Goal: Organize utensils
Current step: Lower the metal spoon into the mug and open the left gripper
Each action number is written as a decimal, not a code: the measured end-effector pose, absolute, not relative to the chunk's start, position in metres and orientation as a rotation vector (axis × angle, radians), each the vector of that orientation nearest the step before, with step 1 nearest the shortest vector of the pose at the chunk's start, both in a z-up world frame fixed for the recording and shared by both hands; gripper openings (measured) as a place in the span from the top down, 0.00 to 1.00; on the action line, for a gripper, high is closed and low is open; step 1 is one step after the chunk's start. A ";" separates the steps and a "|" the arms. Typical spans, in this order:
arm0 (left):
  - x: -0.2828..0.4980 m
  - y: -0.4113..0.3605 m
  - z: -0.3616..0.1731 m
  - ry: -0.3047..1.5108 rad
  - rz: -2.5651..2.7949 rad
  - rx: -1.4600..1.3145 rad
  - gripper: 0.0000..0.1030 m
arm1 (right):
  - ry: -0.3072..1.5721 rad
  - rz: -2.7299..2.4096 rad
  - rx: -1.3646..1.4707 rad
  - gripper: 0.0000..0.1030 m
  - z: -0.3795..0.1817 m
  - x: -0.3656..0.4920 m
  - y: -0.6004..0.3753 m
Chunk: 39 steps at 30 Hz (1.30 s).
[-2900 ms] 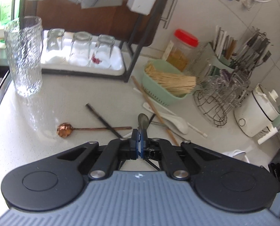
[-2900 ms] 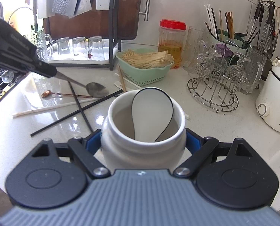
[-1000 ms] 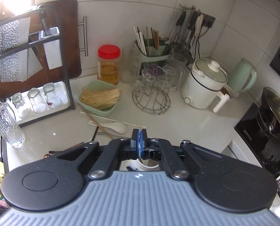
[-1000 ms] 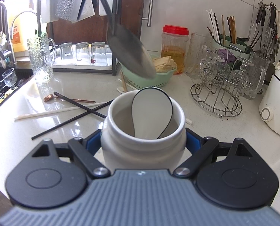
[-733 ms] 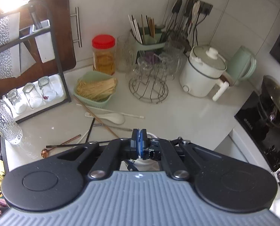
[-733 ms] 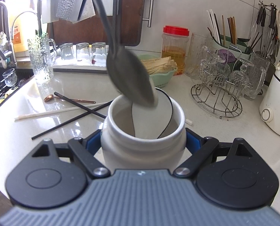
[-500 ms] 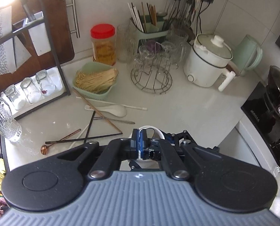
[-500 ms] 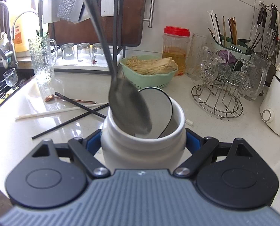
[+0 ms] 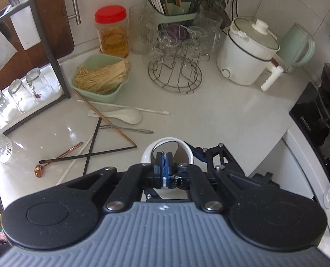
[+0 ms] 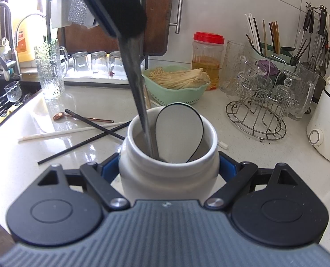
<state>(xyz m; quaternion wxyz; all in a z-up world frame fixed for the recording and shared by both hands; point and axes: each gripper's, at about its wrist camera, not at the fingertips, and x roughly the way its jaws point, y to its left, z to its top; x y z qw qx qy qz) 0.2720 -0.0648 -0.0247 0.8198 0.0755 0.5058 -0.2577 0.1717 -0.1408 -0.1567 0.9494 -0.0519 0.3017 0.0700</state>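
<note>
My right gripper [image 10: 168, 170] is shut on a white ceramic jar [image 10: 168, 178] that stands on the counter. A white spoon with a black rim [image 10: 179, 131] leans inside it. My left gripper [image 9: 164, 162] hangs above the jar [image 9: 187, 149], pointing steeply down, shut on the handle of a grey metal spoon [image 10: 137, 89]. The spoon's bowl is down inside the jar, out of sight. On the counter to the left lie a white ceramic spoon [image 9: 122, 115], a copper spoon [image 9: 56, 159], black chopsticks [image 9: 87, 155], a wooden chopstick [image 9: 105, 118] and a white chopstick [image 9: 129, 108].
A green basket of noodles [image 9: 100, 77], a red-lidded jar [image 9: 112, 33] and a wire rack of glasses [image 9: 176, 66] stand behind. A white cooker [image 9: 247, 51] and green kettle [image 9: 298, 44] are at right, a tall glass [image 10: 50, 69] and the sink at left.
My left gripper has come down with the metal spoon, and the spoon's bowl has sunk from above the jar into it. The right gripper and the jar have not moved.
</note>
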 end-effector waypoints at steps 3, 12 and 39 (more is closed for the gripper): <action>0.273 -0.067 -0.033 1.084 -0.548 0.157 0.98 | 0.611 0.142 -0.105 0.11 -0.157 0.171 -0.141; 0.277 -0.072 -0.055 1.115 -0.533 0.121 0.98 | 0.600 0.144 -0.106 0.11 -0.158 0.169 -0.141; 0.260 -0.046 -0.024 1.004 -0.475 0.070 0.60 | 0.601 0.164 -0.115 0.11 -0.157 0.169 -0.141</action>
